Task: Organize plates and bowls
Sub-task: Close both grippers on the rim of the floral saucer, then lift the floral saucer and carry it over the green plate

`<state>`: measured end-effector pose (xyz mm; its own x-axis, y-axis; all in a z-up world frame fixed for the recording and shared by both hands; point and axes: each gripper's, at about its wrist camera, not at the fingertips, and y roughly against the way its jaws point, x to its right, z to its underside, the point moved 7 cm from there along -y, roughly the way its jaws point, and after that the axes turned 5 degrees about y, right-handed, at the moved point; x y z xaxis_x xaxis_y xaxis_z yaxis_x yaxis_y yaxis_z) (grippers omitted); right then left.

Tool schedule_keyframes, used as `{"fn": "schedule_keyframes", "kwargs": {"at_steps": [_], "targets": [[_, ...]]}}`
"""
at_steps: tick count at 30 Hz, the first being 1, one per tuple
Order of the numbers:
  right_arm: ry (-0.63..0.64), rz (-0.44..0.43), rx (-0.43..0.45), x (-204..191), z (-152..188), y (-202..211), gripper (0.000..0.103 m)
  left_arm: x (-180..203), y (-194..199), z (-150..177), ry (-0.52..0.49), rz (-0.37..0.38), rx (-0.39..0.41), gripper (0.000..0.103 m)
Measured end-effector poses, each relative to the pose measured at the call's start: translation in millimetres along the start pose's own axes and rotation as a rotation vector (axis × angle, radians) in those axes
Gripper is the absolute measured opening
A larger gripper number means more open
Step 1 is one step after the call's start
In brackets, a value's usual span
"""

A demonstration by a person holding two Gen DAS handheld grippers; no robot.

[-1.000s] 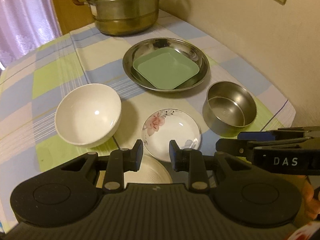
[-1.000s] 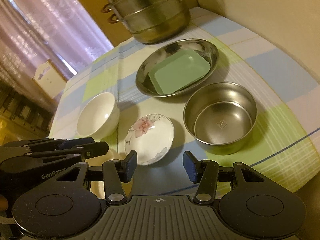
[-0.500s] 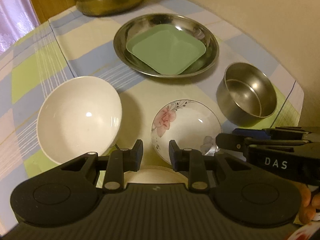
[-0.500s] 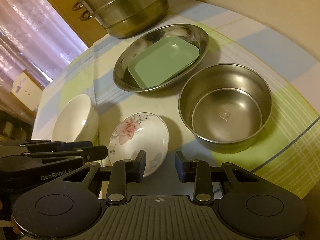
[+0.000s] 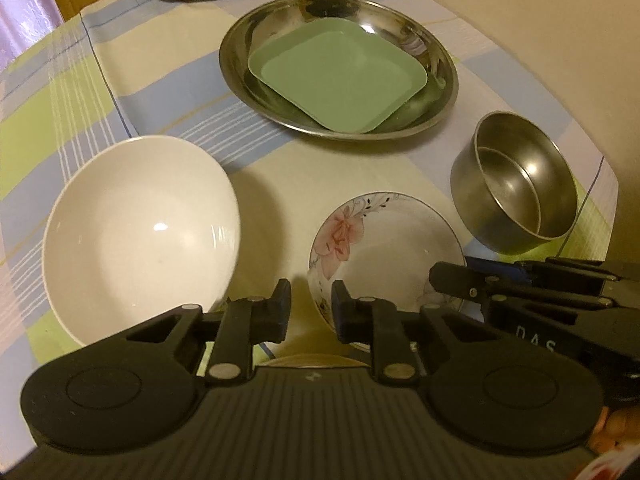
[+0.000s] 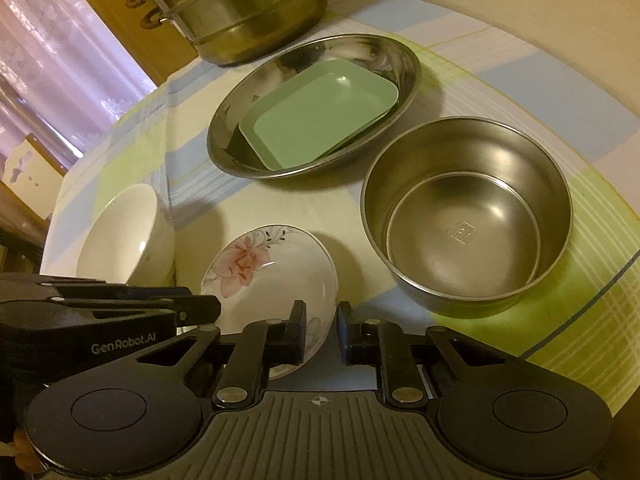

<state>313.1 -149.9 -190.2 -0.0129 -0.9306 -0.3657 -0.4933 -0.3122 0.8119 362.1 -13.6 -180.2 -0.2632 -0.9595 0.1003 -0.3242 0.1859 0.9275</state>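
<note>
You've closed in: right gripper [image 6: 322, 330] narrowed astride the floral saucer [image 6: 266, 270] rim. Left gripper [image 5: 311, 308] narrow, empty. Seat deep before squeezing.

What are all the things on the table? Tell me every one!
Big pot: one, gold-coloured metal, far end of the table.
Metal dish: one, silver, in front of the pot.
Green plate: one, square, lying inside the metal dish.
Metal bowl: one, silver, on the right side.
White bowl: one, plain white, on the left side.
Flower plate: one, white with a pink flower, near the middle.
Tablecloth: one, blue, green and cream checks, under everything.
Left tool: one, black, fingers a little apart, holding nothing.
Right tool: one, black, its fingers on either side of the flower plate's near rim.
</note>
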Motion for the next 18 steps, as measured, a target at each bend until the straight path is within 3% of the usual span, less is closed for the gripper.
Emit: {"fn": "schedule_keyframes", "kwargs": {"at_steps": [7,18], "targets": [[0.018,0.023,0.000,1.7,-0.7,-3.1,0.007,2.3,-7.2,-0.5,0.007,0.022,-0.009,0.011],[0.042,0.018,0.015,-1.6,-5.3,1.9,0.006,4.9,0.6,-1.0,0.008,0.011,0.019,0.011]]}}
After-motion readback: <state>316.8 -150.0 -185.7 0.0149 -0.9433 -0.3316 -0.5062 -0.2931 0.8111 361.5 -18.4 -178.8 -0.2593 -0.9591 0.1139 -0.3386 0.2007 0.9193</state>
